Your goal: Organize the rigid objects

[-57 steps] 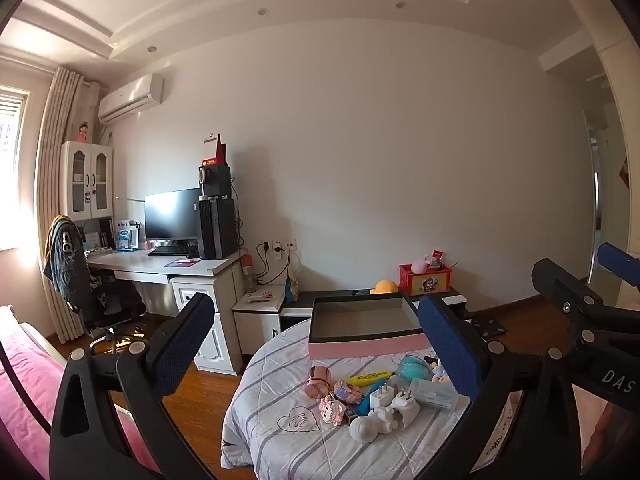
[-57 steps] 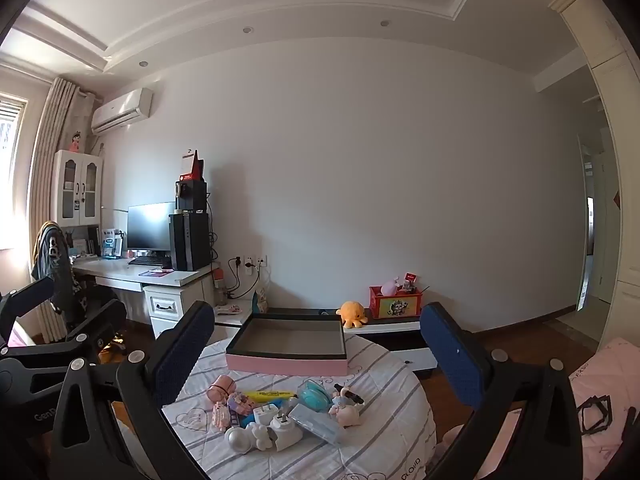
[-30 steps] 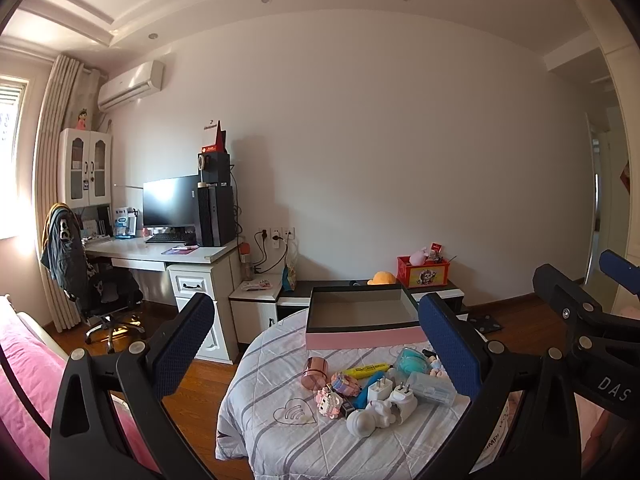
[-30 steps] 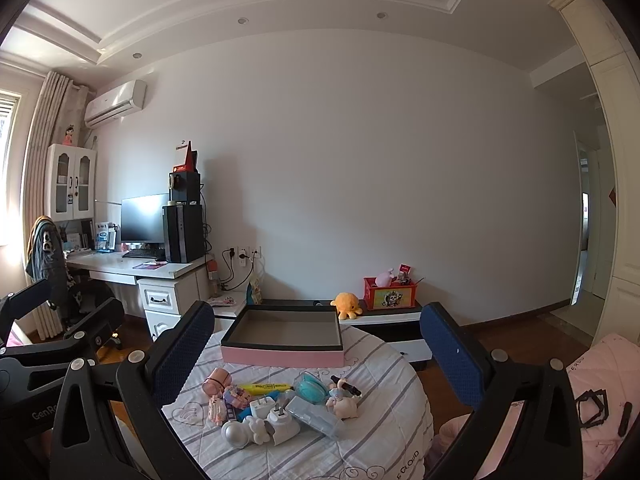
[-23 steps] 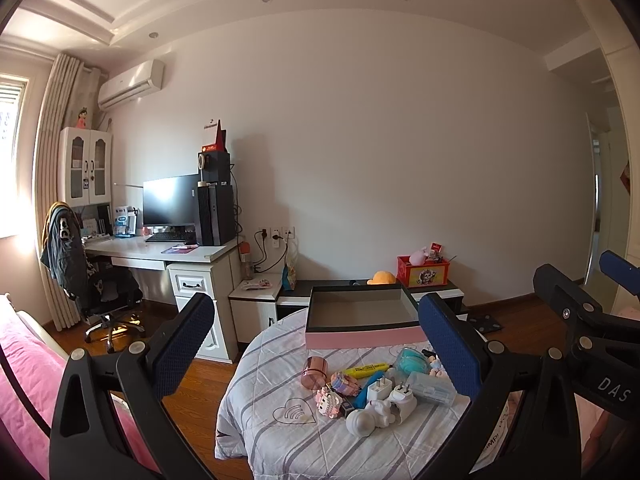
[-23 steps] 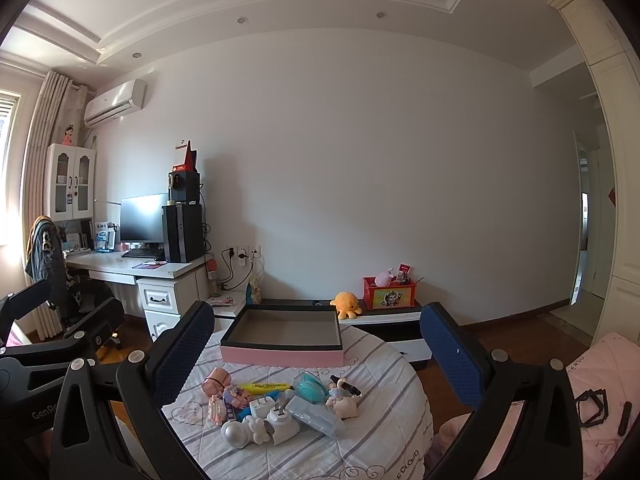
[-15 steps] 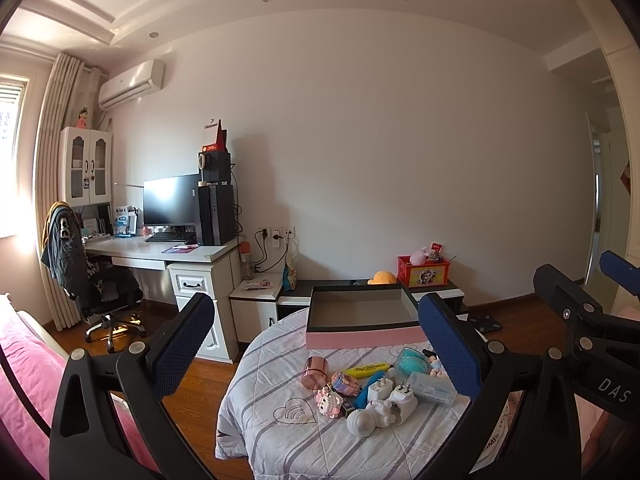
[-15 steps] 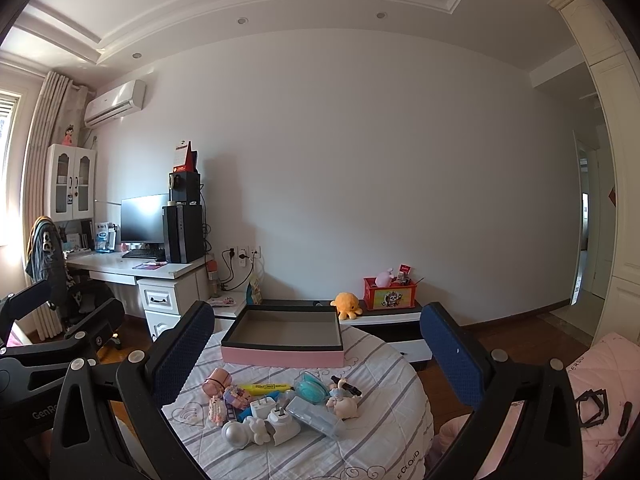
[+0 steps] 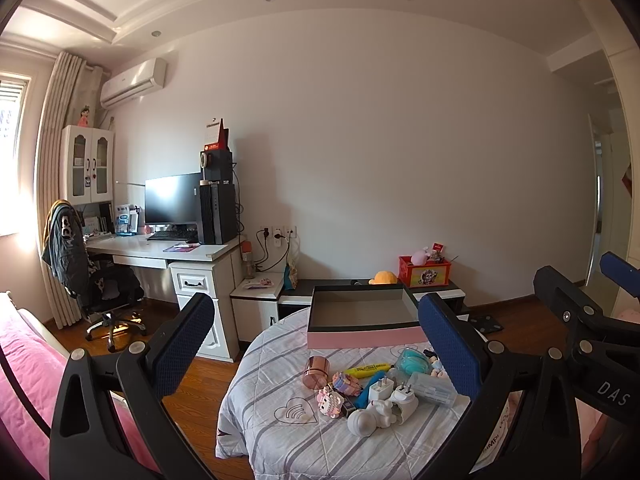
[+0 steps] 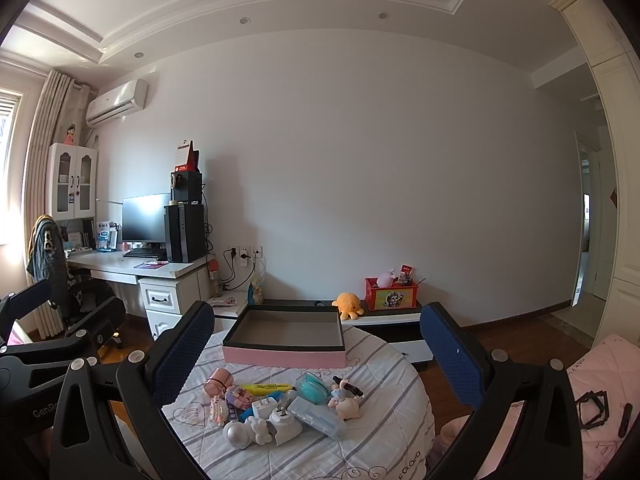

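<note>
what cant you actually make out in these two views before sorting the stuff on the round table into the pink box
- Pink box floor: near wall hides its front strip, both views.
- Pile: items overlap; the blue thing beneath the white chargers is unidentifiable.
- Yellow highlighter print: too small.
- Table near edge: cut off by the frame and the open left gripper.
- Right view: the open right gripper covers the table's sides.

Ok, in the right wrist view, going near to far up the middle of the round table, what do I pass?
White plug adapter → yellow highlighter → pink-sided open box, empty as far as visible. Both grippers hang open above the table, holding nothing.
</note>
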`<state>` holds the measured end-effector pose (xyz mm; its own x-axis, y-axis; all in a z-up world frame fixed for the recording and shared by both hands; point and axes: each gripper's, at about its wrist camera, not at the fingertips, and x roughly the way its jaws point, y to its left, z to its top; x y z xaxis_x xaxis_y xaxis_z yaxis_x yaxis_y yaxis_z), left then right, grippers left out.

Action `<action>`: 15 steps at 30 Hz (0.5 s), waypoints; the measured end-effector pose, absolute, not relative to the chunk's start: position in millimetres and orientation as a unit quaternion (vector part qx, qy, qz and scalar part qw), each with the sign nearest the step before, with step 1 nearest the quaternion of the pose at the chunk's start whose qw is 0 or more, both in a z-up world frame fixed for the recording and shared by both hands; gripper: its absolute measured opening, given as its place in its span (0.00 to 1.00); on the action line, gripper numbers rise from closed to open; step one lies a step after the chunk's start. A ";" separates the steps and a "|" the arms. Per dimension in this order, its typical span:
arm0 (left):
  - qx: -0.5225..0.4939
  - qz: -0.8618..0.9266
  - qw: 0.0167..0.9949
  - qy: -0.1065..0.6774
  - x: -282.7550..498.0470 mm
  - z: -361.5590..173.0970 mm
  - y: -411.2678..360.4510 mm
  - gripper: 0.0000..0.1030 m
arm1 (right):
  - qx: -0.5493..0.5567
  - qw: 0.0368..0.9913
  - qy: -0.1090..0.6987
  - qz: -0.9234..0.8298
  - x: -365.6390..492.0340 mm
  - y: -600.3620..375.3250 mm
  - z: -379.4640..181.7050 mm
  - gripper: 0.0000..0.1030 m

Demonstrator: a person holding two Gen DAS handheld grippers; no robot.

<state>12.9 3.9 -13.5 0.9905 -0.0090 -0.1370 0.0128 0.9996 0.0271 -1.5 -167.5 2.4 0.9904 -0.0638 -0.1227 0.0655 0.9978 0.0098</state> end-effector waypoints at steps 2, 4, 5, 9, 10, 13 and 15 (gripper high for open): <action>0.014 -0.005 0.997 0.069 13.5 -14.1 4.2 1.00 | 0.008 0.998 0.062 -0.032 -1.3 -167.9 2.4 1.00; 0.014 -0.005 0.998 0.069 13.3 -13.6 4.3 1.00 | 0.007 0.998 0.061 -0.032 -1.5 -167.6 2.1 1.00; 0.013 -0.006 0.997 0.070 13.6 -13.7 4.5 1.00 | 0.007 0.998 0.062 -0.032 -1.4 -167.5 2.5 1.00; 0.014 -0.005 0.997 0.069 13.9 -14.0 4.7 1.00 | 0.007 0.998 0.061 -0.032 -1.5 -167.8 1.8 1.00; 0.013 -0.006 0.997 0.070 14.2 -14.3 5.0 1.00 | 0.007 0.998 0.061 -0.031 -1.4 -167.9 1.7 1.00; 0.013 -0.005 0.997 0.070 13.3 -13.2 4.7 1.00 | 0.008 0.998 0.061 -0.031 -1.5 -167.7 1.9 1.00; 0.013 -0.006 0.997 0.070 13.8 -13.6 5.4 1.00 | 0.007 0.998 0.061 -0.031 -1.8 -167.4 1.8 1.00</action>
<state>13.8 5.4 -13.6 0.9902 -0.0104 -0.1392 0.0139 0.9996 0.0245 -1.8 -167.4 1.8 0.9905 -0.0619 -0.1228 0.0637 0.9979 0.0110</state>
